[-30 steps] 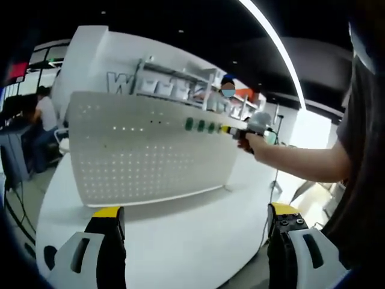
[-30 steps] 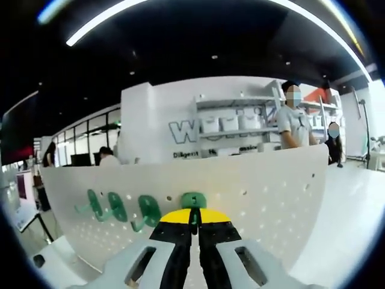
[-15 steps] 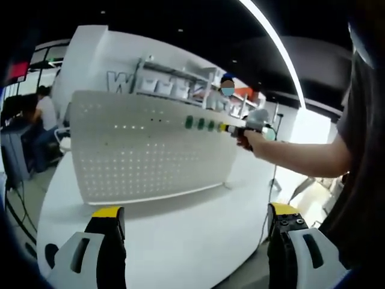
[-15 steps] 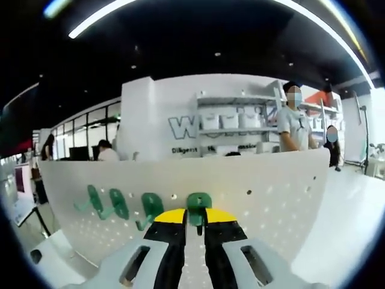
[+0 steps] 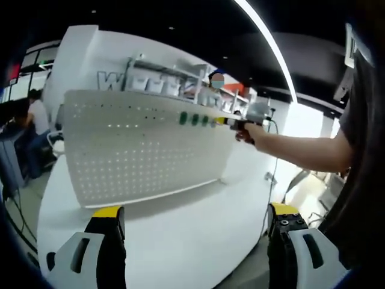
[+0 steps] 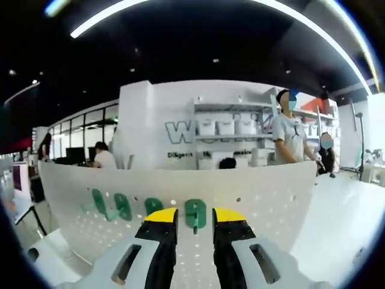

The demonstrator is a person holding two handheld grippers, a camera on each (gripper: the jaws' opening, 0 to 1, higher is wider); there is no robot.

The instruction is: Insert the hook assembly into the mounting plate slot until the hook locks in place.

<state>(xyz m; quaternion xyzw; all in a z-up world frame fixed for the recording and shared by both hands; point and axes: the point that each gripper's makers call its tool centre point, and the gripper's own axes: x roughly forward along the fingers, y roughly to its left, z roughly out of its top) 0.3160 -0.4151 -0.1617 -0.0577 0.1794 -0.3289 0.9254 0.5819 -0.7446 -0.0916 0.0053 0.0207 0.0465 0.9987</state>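
The white perforated mounting plate (image 5: 144, 150) stands upright on a white table (image 5: 180, 241). Three green hooks hang in a row near its top edge (image 5: 194, 119). In the right gripper view a fourth green hook (image 6: 195, 209) sits on the plate (image 6: 271, 192), to the right of the other three (image 6: 123, 206). My right gripper (image 6: 195, 218) is open, its yellow-tipped jaws standing either side of that hook with a gap. A hand holds the right gripper (image 5: 222, 121) at the plate's upper right. My left gripper (image 5: 195, 218) hangs wide open over the table with nothing in it.
The person's forearm (image 5: 301, 153) stretches in from the right of the left gripper view. Behind the plate are a white wall with shelves (image 6: 225, 129), a standing person (image 6: 292, 135) and seated people (image 5: 33, 114). The table's rounded edge (image 5: 240, 274) runs close below.
My right gripper's jaws have parted from the fourth green hook, which stays on the plate. The left gripper view has shifted slightly; the left gripper itself stays open.
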